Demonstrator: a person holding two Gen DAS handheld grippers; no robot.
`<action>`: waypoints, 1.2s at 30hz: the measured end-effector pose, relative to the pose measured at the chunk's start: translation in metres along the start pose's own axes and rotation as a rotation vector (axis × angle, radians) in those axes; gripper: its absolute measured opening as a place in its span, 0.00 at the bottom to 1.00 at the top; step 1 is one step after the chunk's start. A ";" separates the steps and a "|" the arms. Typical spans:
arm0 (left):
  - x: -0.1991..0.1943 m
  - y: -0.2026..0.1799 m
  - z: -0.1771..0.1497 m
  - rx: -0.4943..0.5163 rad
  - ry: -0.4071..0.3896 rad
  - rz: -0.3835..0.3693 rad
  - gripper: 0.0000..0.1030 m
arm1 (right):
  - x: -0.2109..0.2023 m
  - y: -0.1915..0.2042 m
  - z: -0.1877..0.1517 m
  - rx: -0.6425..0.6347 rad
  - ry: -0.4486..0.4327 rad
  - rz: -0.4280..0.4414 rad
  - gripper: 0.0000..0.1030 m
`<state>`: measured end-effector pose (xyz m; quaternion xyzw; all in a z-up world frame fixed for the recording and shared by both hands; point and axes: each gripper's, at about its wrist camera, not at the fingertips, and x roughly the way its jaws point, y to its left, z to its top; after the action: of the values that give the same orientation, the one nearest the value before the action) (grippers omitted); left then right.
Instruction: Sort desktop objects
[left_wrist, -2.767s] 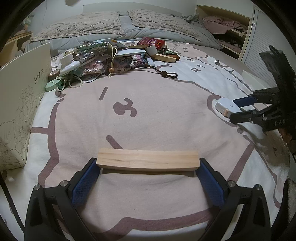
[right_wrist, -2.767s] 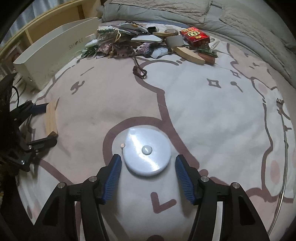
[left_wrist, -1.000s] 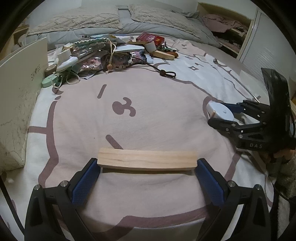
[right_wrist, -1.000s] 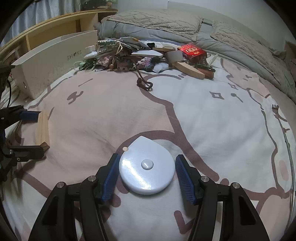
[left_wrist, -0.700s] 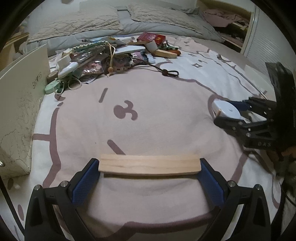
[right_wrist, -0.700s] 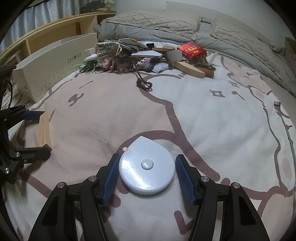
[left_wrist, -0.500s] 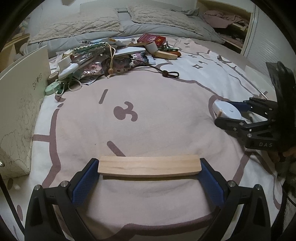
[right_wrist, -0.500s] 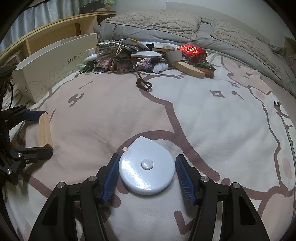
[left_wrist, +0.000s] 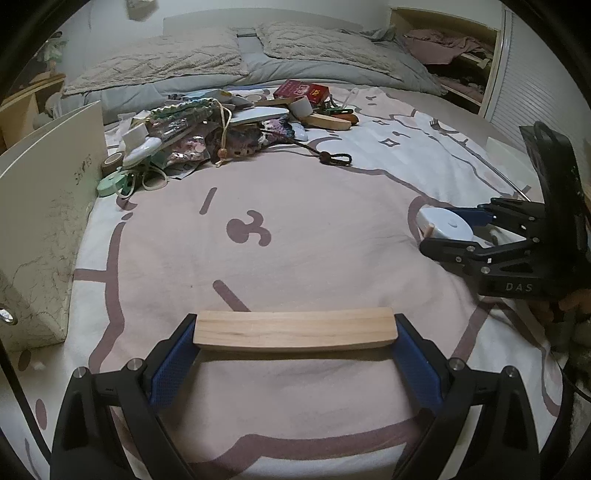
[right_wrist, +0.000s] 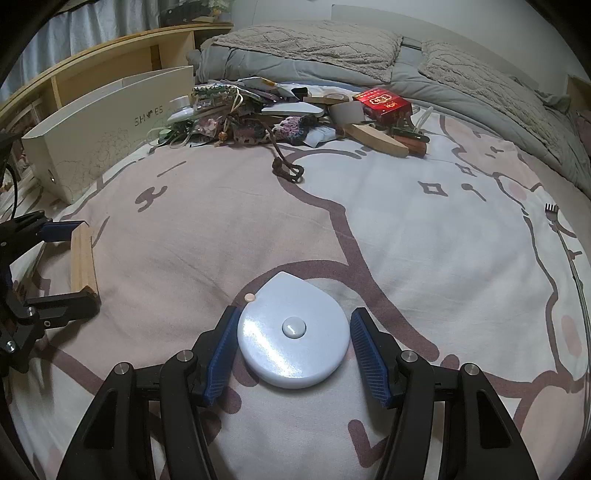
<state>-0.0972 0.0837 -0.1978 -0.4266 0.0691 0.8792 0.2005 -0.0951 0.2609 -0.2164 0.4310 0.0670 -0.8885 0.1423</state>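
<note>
My left gripper (left_wrist: 295, 332) is shut on a long pale wooden block (left_wrist: 295, 328), holding it by its two ends just above the pink and white bedspread; the block also shows in the right wrist view (right_wrist: 83, 260). My right gripper (right_wrist: 293, 339) is shut on a round pale blue tape measure (right_wrist: 293, 334) with a centre button, low over the bedspread. The tape measure (left_wrist: 445, 223) and right gripper also show at the right of the left wrist view.
A pile of small objects (left_wrist: 221, 122) lies at the far side: a red box (right_wrist: 382, 101), a wooden wedge (right_wrist: 375, 138), a pouch and a dark cord (right_wrist: 286, 170). A white shoe box (right_wrist: 99, 129) stands at the left. Pillows (left_wrist: 155, 66) lie behind.
Both grippers keep their holds. The right gripper lifted the tape measure slightly off the bedspread early on; since then the views have shifted only a little.
</note>
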 end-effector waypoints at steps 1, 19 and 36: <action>-0.001 0.000 0.000 -0.004 -0.002 0.003 0.96 | -0.001 -0.001 0.001 0.003 0.003 0.003 0.59; -0.027 0.005 0.004 -0.055 -0.058 0.032 0.96 | -0.044 0.002 -0.005 0.113 -0.017 -0.025 0.52; -0.072 0.008 0.016 -0.111 -0.156 0.049 0.96 | -0.094 0.026 0.008 0.103 -0.061 -0.050 0.52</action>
<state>-0.0719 0.0601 -0.1323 -0.3655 0.0149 0.9169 0.1598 -0.0382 0.2529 -0.1372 0.4088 0.0274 -0.9067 0.0998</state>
